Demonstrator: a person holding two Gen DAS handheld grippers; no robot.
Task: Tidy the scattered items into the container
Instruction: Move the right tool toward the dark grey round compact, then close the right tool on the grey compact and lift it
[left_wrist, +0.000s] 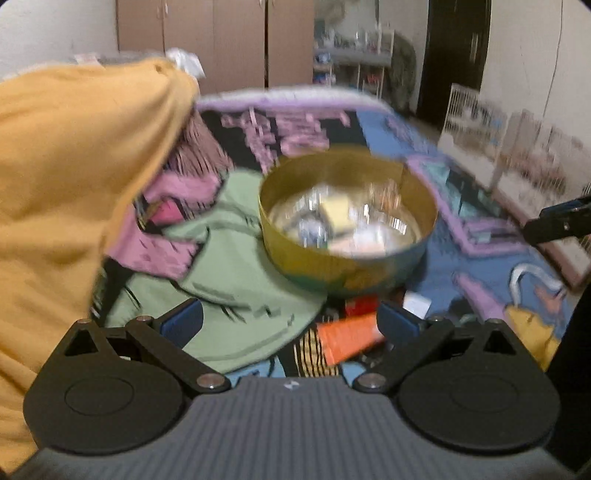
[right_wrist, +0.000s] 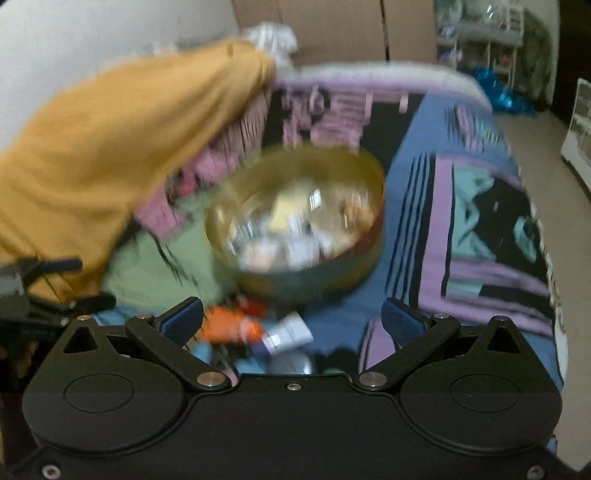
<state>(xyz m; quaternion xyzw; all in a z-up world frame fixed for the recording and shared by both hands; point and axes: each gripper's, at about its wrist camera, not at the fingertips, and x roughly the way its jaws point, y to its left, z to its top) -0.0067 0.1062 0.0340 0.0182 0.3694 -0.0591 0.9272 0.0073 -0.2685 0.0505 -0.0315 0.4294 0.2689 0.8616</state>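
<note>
A gold metal bowl (left_wrist: 347, 221) sits on a patterned bedspread and holds several small blurred items, one of them a yellow block (left_wrist: 338, 212). It also shows in the right wrist view (right_wrist: 295, 221). An orange tube (left_wrist: 349, 339) and a small white packet (left_wrist: 416, 303) lie in front of the bowl. In the right wrist view the orange tube (right_wrist: 229, 326) and a white packet (right_wrist: 290, 334) lie between the fingers. My left gripper (left_wrist: 290, 321) is open and empty above the tube. My right gripper (right_wrist: 291, 321) is open and empty. Both views are blurred.
A yellow pillow (left_wrist: 74, 184) rises on the left, also seen in the right wrist view (right_wrist: 110, 166). The bedspread (left_wrist: 480, 229) has a right edge dropping to the floor (right_wrist: 554, 221). Wardrobes and shelves stand behind. The other gripper's tip (left_wrist: 557, 221) shows at right.
</note>
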